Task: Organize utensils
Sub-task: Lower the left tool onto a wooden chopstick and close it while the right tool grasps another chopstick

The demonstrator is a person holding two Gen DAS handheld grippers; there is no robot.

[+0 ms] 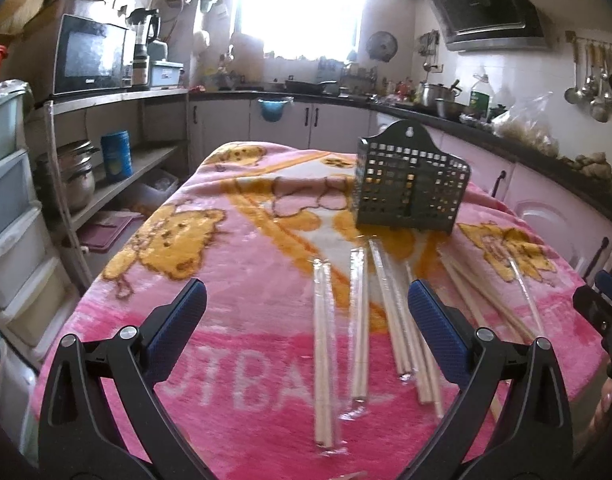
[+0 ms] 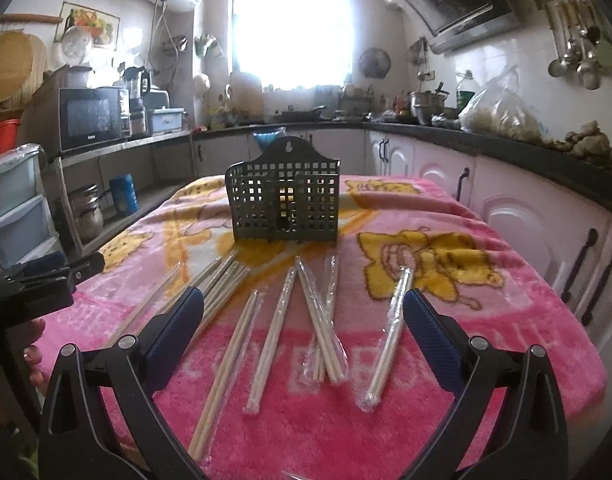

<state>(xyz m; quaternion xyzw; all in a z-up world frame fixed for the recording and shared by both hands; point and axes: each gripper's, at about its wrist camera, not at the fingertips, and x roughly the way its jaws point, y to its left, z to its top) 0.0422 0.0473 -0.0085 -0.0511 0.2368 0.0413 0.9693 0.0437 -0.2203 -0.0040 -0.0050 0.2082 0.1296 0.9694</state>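
Several pairs of wooden chopsticks in clear wrappers (image 2: 270, 336) (image 1: 325, 352) lie scattered on the pink blanket. Beyond them a black perforated utensil holder (image 2: 284, 196) (image 1: 411, 182) stands upright. My left gripper (image 1: 306, 320) hovers open above the near chopsticks with nothing between its blue pads. My right gripper (image 2: 304, 322) is also open and empty above the spread of chopsticks. One wrapped pair (image 2: 389, 332) lies just inside its right finger. The right gripper's tip shows at the right edge of the left wrist view, and the left gripper's tip at the left edge of the right wrist view.
The pink blanket (image 2: 505, 320) covers a table that drops off at each side. Kitchen cabinets (image 2: 517, 216) and a dark counter run along the right. Shelves with a microwave (image 1: 92, 54) and pots stand at the left. Plastic drawers (image 1: 6, 200) sit at the near left.
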